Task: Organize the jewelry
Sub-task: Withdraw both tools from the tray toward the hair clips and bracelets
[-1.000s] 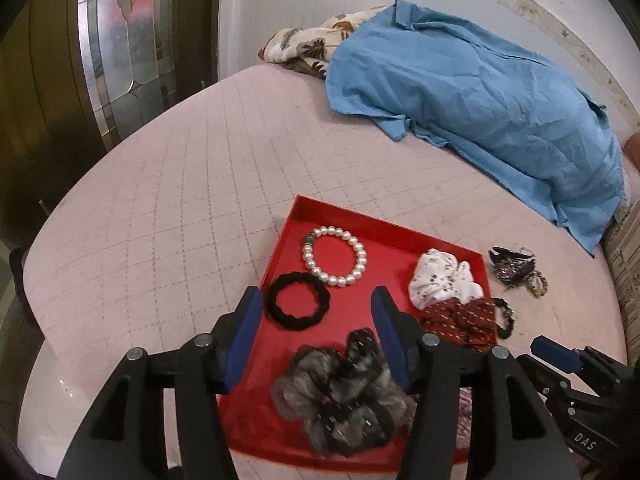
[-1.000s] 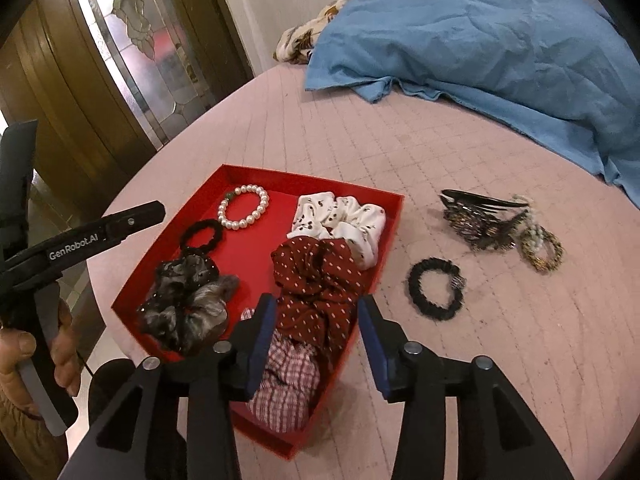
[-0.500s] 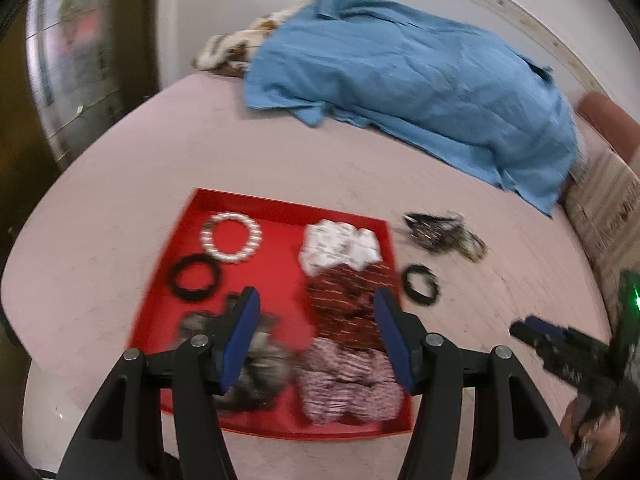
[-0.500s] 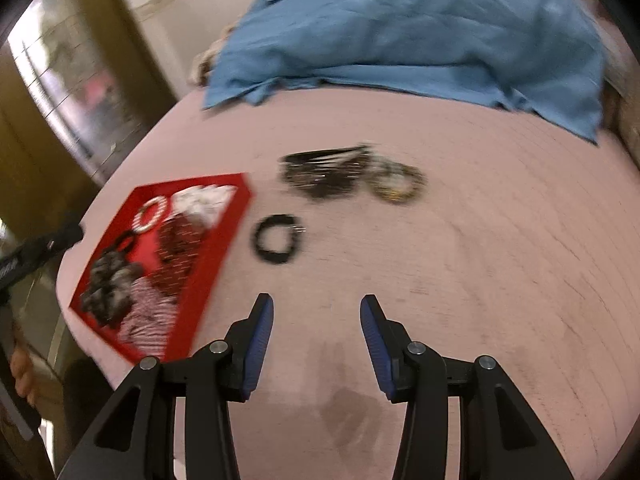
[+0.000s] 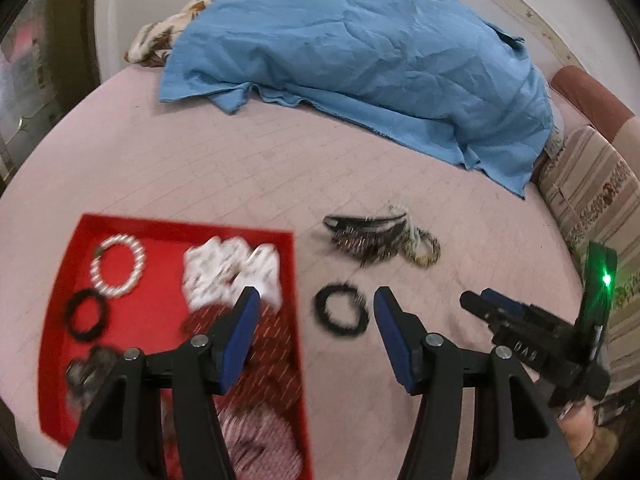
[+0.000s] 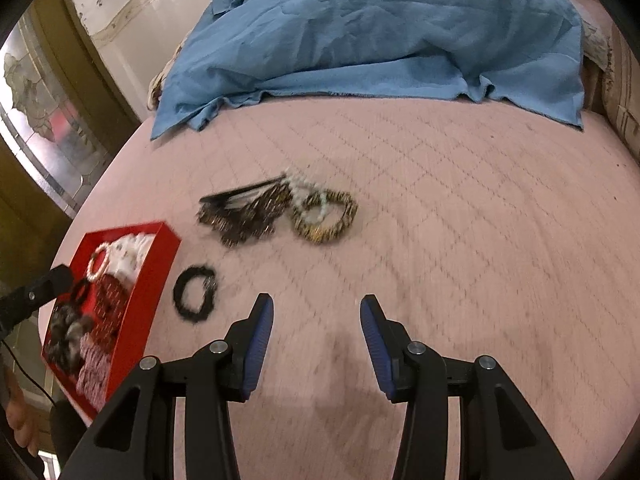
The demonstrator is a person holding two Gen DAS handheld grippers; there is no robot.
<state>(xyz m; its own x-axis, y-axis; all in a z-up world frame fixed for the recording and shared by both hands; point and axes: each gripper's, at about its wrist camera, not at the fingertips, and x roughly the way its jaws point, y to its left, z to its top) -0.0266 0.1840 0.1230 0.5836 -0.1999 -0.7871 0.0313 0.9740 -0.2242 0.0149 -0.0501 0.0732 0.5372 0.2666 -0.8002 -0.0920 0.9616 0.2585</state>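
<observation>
Left gripper [image 5: 314, 316] jaws spread, empty (over black bracelet [image 5: 340, 310]) | right gripper [image 6: 316, 330] jaws spread, empty | no legible writing

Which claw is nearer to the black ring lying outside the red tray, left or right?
Left. The left claw has the black ring just ahead, between its fingers. The right claw points at bare bedcover, the ring off to its left.
</observation>
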